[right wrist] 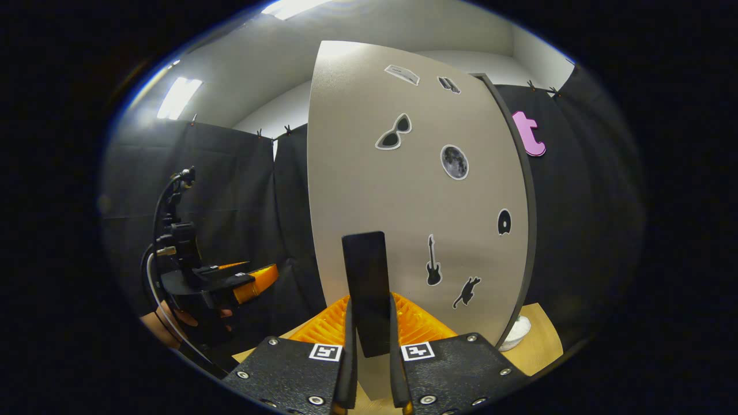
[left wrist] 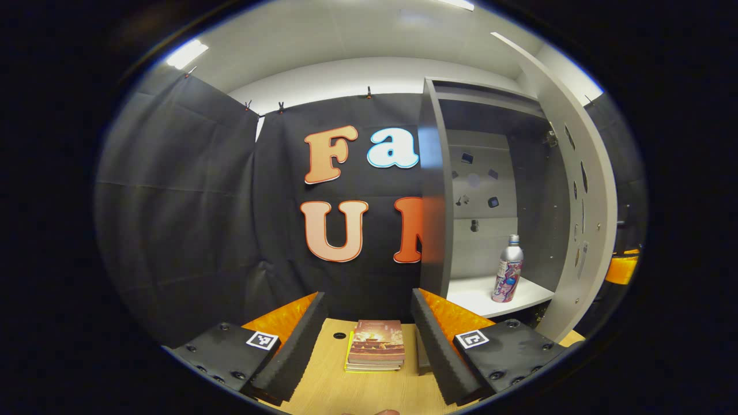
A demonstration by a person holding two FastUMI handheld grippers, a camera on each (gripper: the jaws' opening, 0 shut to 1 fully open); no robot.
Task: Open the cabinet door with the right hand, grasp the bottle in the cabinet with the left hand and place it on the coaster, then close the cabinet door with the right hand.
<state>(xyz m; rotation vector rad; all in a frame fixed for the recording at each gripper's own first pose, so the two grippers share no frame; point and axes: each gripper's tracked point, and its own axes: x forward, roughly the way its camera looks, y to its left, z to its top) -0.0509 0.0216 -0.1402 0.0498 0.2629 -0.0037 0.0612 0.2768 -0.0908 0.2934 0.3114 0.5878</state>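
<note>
The grey cabinet [left wrist: 478, 190] stands open in the left gripper view, and its door [left wrist: 582, 230] is swung out to the right. A silver bottle [left wrist: 508, 270] with a colourful label stands upright on the white shelf inside. My left gripper [left wrist: 368, 295] is open and holds nothing, well short of the bottle and to its left. In the right gripper view the door [right wrist: 403, 196] faces me with stickers on it. My right gripper [right wrist: 372, 323] is shut on the door's black handle [right wrist: 366, 276]. The left gripper [right wrist: 253, 282] shows at the left, held by a hand [right wrist: 167, 323].
A small stack of books [left wrist: 376, 344] lies on the wooden table [left wrist: 346, 392] between my left fingers. A white round object [right wrist: 515, 331] sits on the table [right wrist: 539, 346] by the door's lower right edge. Black cloth walls close the booth.
</note>
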